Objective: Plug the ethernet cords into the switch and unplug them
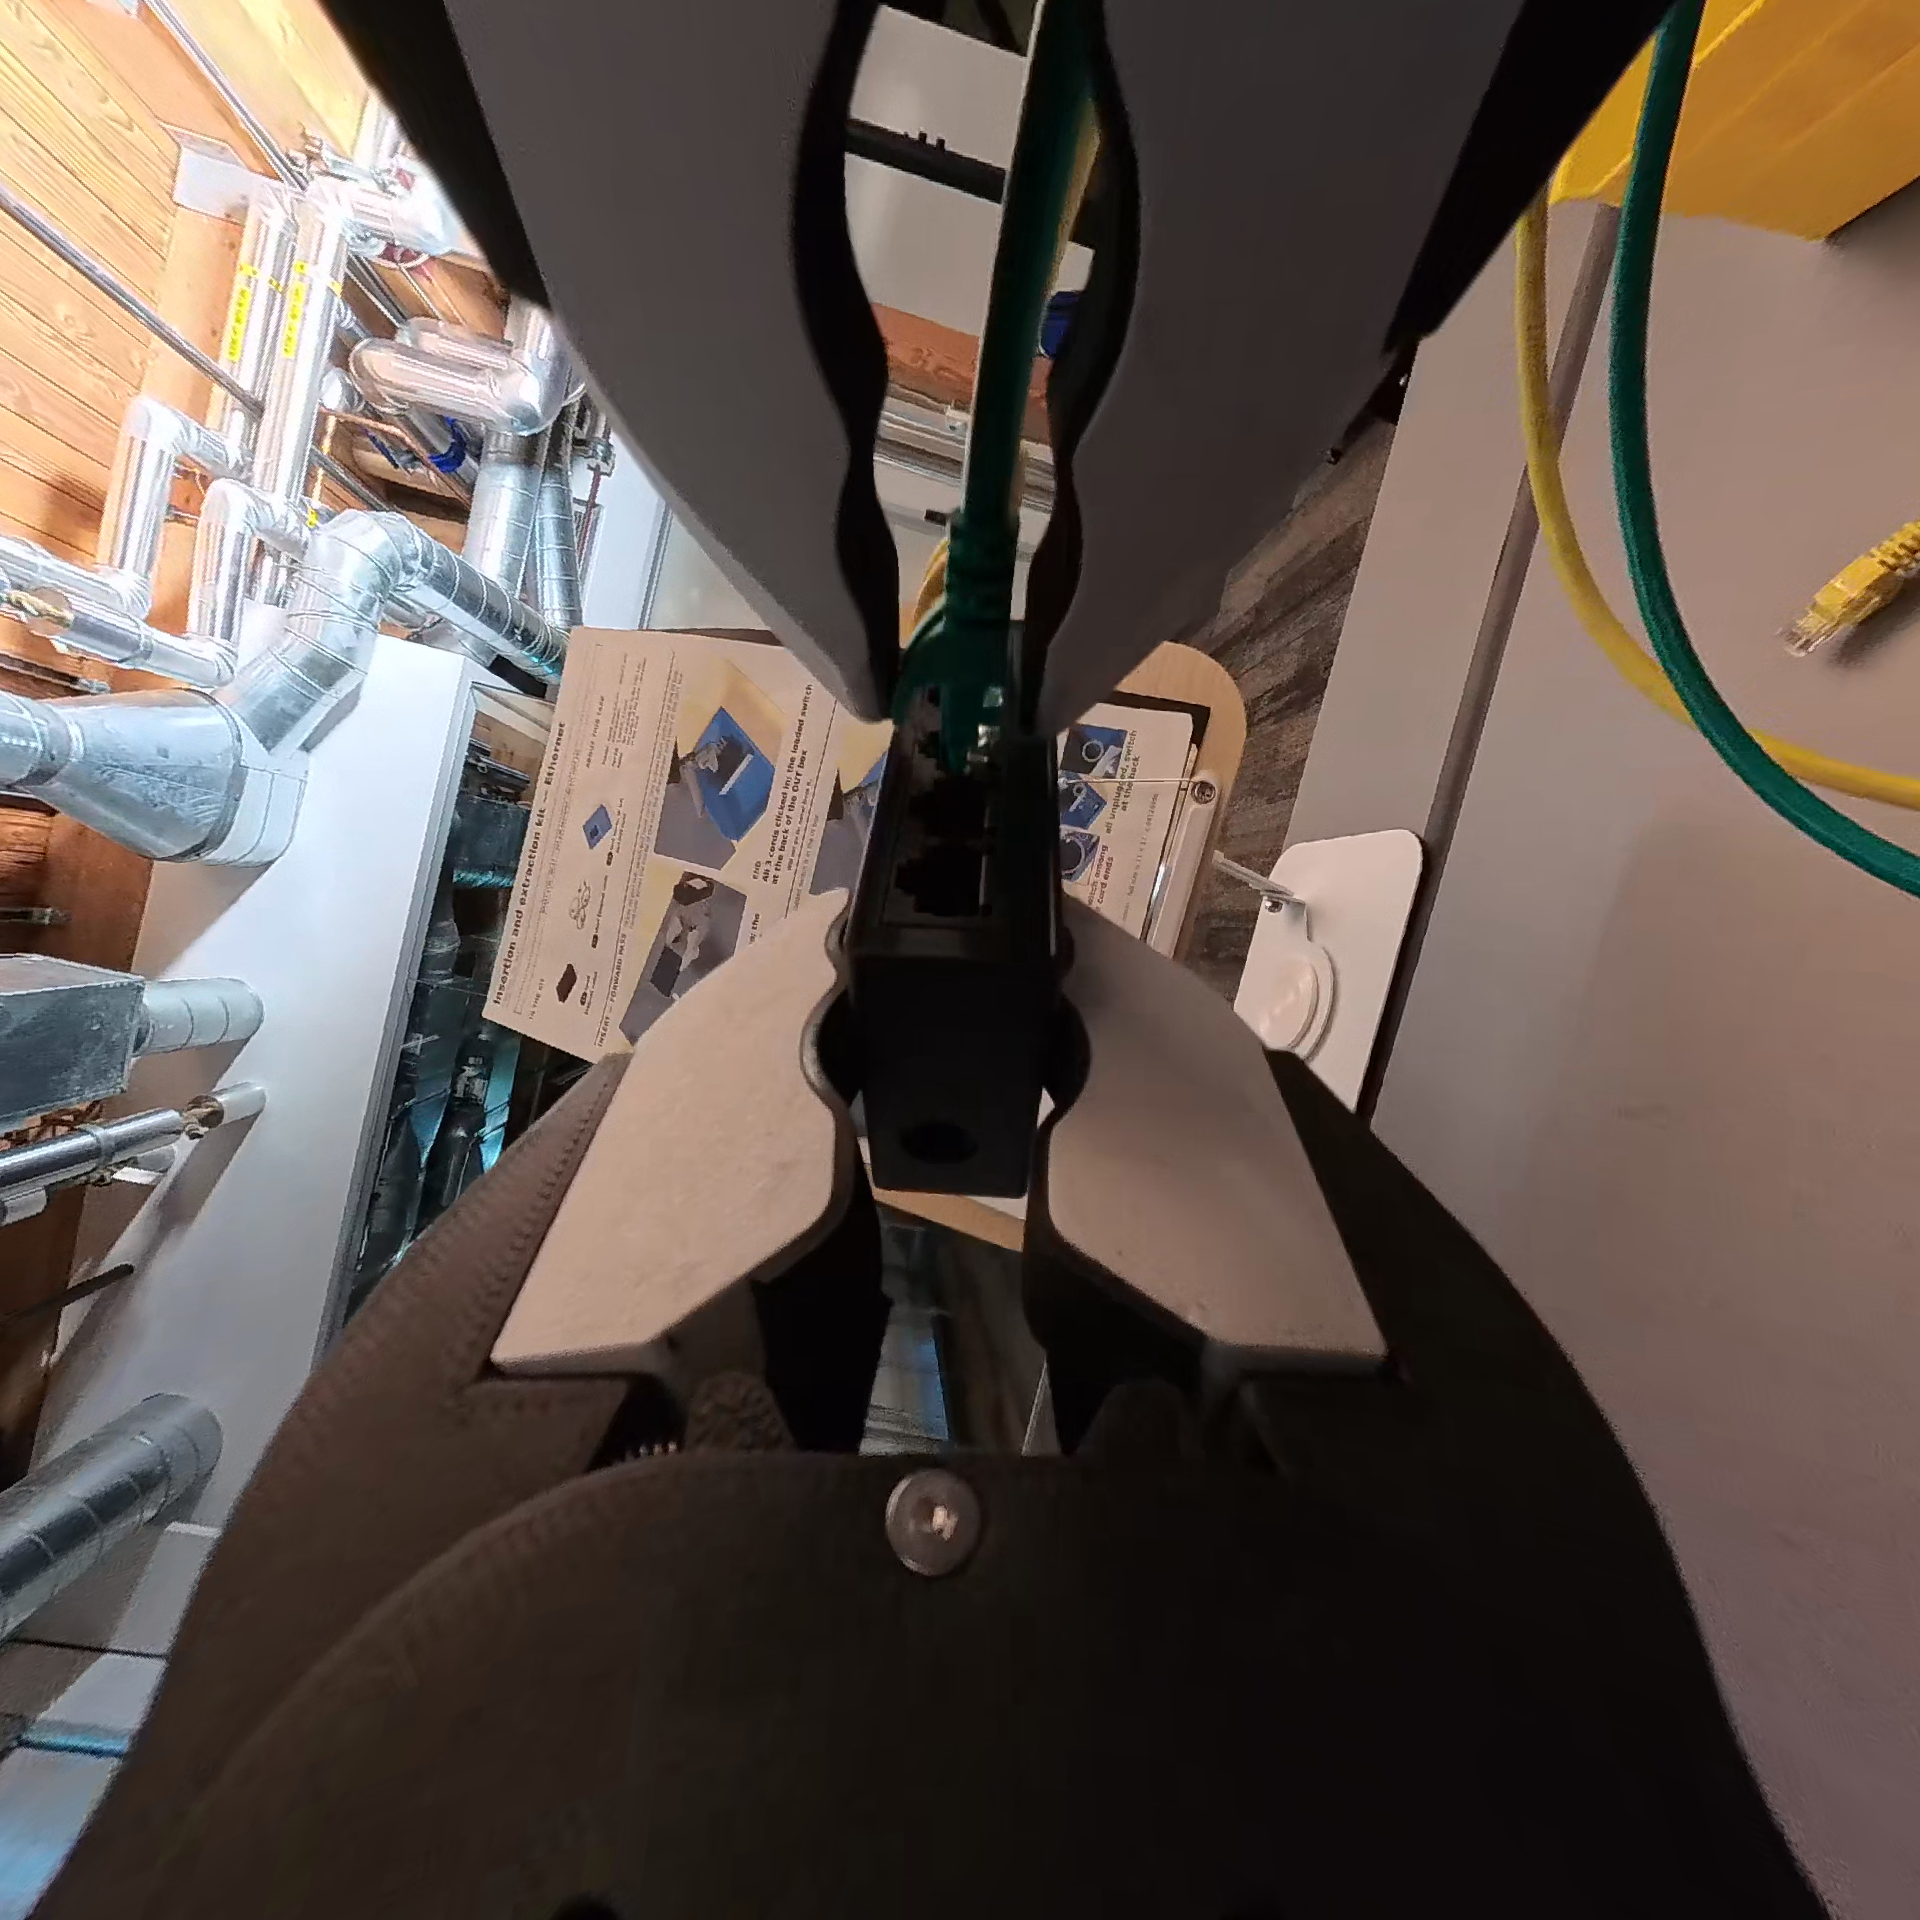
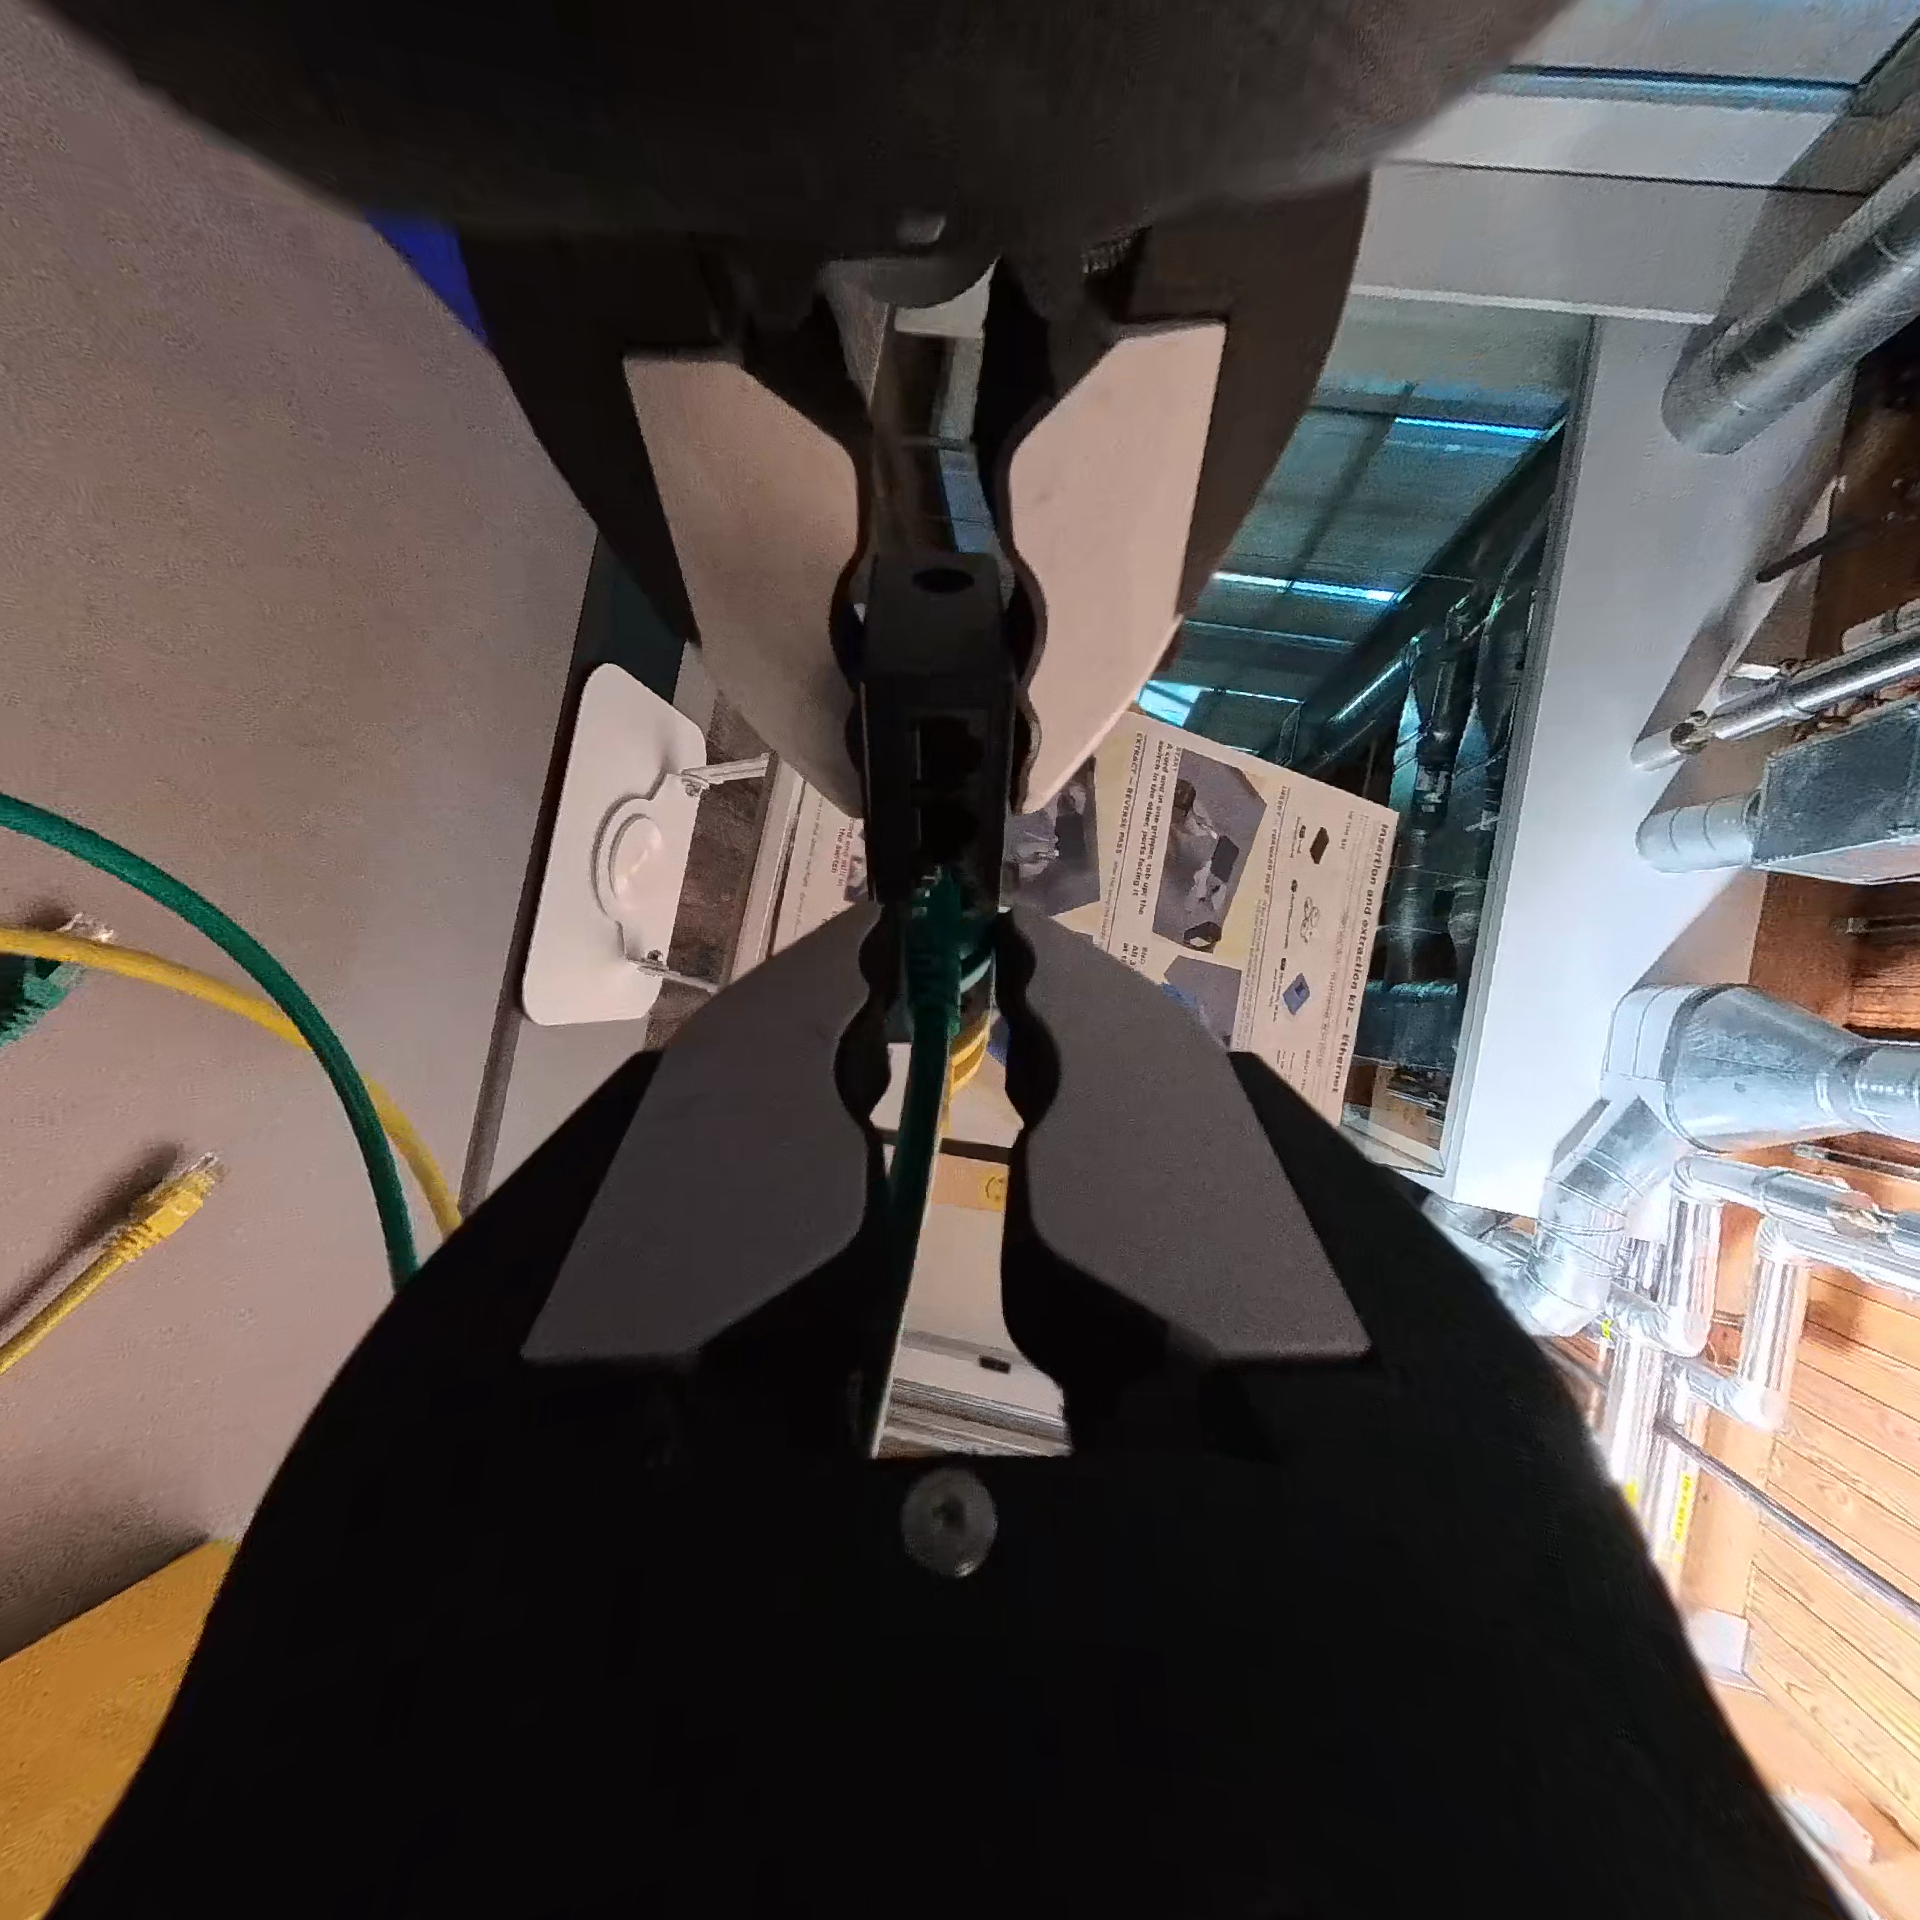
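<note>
My left gripper is shut on the black switch, held in the air with its row of ports facing the other gripper. My right gripper comes from the opposite side, shut on the boot of a green ethernet cord. Its plug sits at the port at the switch's far end; I cannot tell how deep it is. The two nearer ports are empty. In the right wrist view, my right gripper holds the green cord against the switch, gripped by my left gripper.
A loose yellow cord end and another green plug lie on the grey table. A yellow box stands there. An instruction sheet and a white bracket are behind the switch. Only a small space, under 4 cm, lies between the two pairs of fingers.
</note>
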A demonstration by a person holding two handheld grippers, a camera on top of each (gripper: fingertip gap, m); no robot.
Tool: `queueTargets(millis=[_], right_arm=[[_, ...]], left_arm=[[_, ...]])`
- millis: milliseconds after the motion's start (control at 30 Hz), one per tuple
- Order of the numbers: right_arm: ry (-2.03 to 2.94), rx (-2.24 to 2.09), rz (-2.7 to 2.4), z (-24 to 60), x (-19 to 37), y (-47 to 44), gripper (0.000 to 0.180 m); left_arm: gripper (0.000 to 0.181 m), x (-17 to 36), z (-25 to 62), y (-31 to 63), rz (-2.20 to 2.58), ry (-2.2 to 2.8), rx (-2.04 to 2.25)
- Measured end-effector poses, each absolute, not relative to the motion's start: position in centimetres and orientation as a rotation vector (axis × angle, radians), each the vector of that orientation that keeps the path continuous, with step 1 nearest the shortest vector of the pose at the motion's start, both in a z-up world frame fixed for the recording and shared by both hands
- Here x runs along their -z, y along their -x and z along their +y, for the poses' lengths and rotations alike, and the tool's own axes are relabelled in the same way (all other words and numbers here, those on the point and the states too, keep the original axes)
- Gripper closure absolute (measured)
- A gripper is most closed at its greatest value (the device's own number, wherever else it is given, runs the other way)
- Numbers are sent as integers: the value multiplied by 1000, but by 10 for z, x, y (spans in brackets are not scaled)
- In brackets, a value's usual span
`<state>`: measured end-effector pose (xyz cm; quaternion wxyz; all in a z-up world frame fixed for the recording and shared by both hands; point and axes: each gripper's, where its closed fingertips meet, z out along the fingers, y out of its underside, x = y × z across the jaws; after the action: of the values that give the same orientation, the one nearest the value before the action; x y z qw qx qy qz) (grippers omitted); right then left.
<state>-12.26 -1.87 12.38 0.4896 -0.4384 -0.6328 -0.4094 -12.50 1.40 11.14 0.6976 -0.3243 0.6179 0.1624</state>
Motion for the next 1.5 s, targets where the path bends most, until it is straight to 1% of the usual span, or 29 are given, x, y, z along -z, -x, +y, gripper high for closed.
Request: queueTargets(millis=[233,667,867,900,933,967,1000,1033,1100,1133,1200,1300,1500], right_arm=[[1115,966,-1559,-20,-125,124,164],[1349,882,-1843,-24,-110,112,164],[1396,847,-1885,-19,-110,111,164],[1414,821,-1919,-21,-106,110,164],[1563,608,-2055,-42,-75,113,165],[1662,683,-2097,-44,-53,102,165],[1526,961,-2108,-28,-49,86,164],[1397,1019,-2085,-22,-50,84,165],[1532,760,-1882,-28,-61,97,164],[1524,670,-1806,-31,-74,103,164],[1482,597,-1699,-37,-99,105,164],[1491,704,-1609,-41,-134,77,164],[1583,863,-1463,-65,-222,13,164]], left_arm=[[151,-116,14,126,1340,688,-379],[151,-103,18,114,1369,735,-330],[150,-102,27,116,1344,804,-286],[151,-112,42,128,1247,852,-347],[151,-128,61,151,1111,913,-412],[152,-137,69,169,1070,962,-337],[152,-144,68,181,1065,984,-187],[152,-149,63,191,1080,987,-90],[152,-158,63,210,1041,997,-103],[152,-157,63,213,1050,1003,-110],[152,-154,63,214,1078,1008,-135],[151,-151,72,220,1075,1044,-226],[151,-147,88,236,1010,1179,-182]])
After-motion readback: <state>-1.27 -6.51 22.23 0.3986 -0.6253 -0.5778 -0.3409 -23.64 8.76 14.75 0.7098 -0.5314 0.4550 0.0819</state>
